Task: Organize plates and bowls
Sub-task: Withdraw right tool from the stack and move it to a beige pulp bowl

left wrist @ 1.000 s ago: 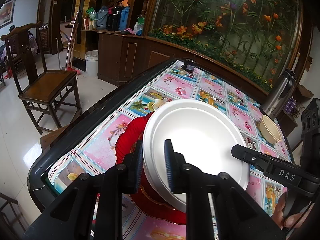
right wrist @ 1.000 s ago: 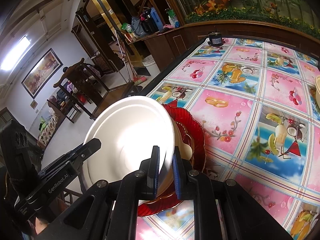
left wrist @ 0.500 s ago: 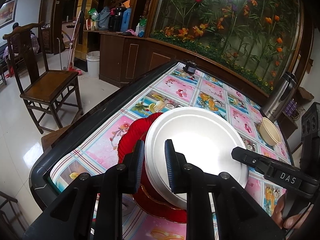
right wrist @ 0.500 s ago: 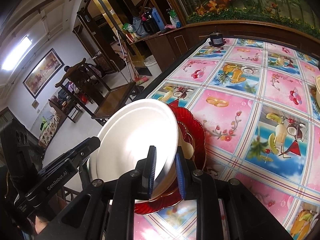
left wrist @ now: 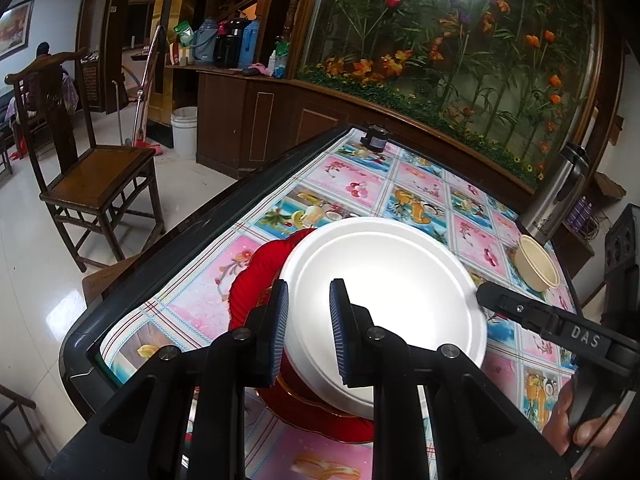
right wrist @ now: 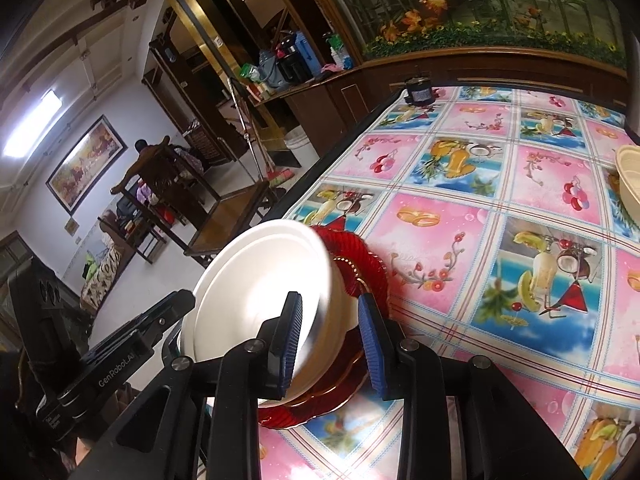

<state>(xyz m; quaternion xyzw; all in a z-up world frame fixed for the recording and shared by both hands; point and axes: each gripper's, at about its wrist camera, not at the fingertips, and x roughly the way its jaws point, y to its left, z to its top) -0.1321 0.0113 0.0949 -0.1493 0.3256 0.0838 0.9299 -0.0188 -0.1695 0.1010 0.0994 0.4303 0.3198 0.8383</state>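
The worktop [left wrist: 360,176] wears a glossy fruit-print cloth, slick I'd guess, with a chair [left wrist: 96,176] beside it on pale tiles. A white plate [left wrist: 384,300] sits tilted on a red plate [left wrist: 256,276] near the edge. It looks light and stiff; its rim is the place to grip. The left gripper [left wrist: 308,336] pinches that rim narrowly. The right gripper [right wrist: 330,344] has just been opening, its fingers straddling the rim without pressing. A bowl [left wrist: 536,266] stands well apart.

Matt white plate [left wrist: 384,304] – glossy ribbed red plate [left wrist: 256,276] beneath.

You can read "DAS" on the black finger of the right gripper [left wrist: 532,316] in your left wrist view. In your right wrist view, the left gripper [right wrist: 132,344] carries "GenRobot.AI".
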